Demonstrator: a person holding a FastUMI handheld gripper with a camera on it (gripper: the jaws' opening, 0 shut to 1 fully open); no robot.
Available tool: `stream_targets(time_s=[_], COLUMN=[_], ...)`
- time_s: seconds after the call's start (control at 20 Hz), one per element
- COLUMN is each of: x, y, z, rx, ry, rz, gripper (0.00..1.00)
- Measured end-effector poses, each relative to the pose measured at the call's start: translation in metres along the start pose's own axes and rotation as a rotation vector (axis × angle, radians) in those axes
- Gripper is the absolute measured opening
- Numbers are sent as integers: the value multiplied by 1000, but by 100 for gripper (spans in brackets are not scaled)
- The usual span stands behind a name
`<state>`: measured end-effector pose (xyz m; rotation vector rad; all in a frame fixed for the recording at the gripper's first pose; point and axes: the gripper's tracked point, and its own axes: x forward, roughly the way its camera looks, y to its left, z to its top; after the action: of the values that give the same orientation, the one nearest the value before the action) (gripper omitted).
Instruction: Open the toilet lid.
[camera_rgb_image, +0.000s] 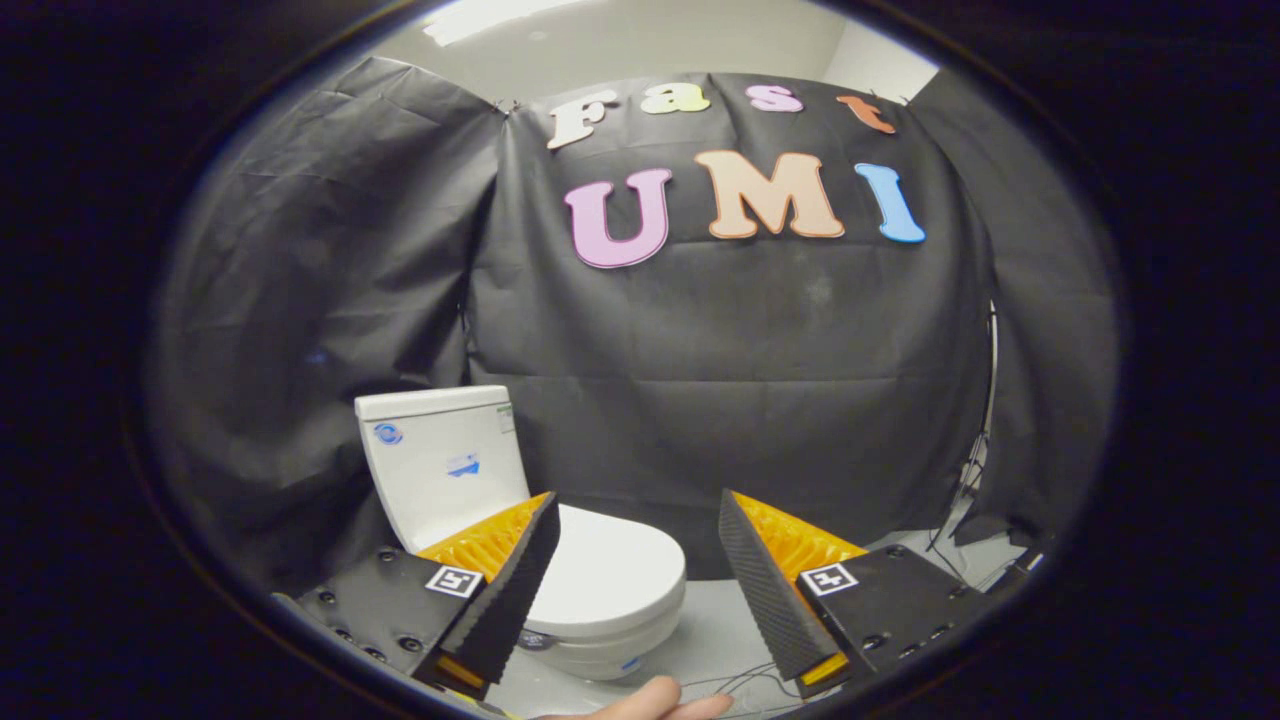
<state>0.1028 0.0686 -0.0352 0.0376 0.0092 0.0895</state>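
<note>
The gripper (636, 520) is held level and aimed across the booth, its fingers spread wide and holding nothing, well short of the white toilet (500, 520). The toilet lid (610, 580) lies flat and closed (its near-left part sits behind the left finger), just beyond the fingers. Part of a hand (650, 703) shows below the fingers, mostly cut off.

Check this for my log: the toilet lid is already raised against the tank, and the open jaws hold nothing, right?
Not quite. In the gripper view the toilet lid lies closed, flat over the bowl, not raised against the tank. The rest stands: the gripper has its jaws open and holds nothing.
</note>
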Motion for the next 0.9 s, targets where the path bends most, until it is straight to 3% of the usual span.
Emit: stream_targets(time_s=[0.35,0.65,0.9], x=[17,29,35], y=[23,36,50], z=[-38,-129,-209], rx=[34,151,389], ry=[18,104,210], rz=[20,53,59], gripper=[99,99,99])
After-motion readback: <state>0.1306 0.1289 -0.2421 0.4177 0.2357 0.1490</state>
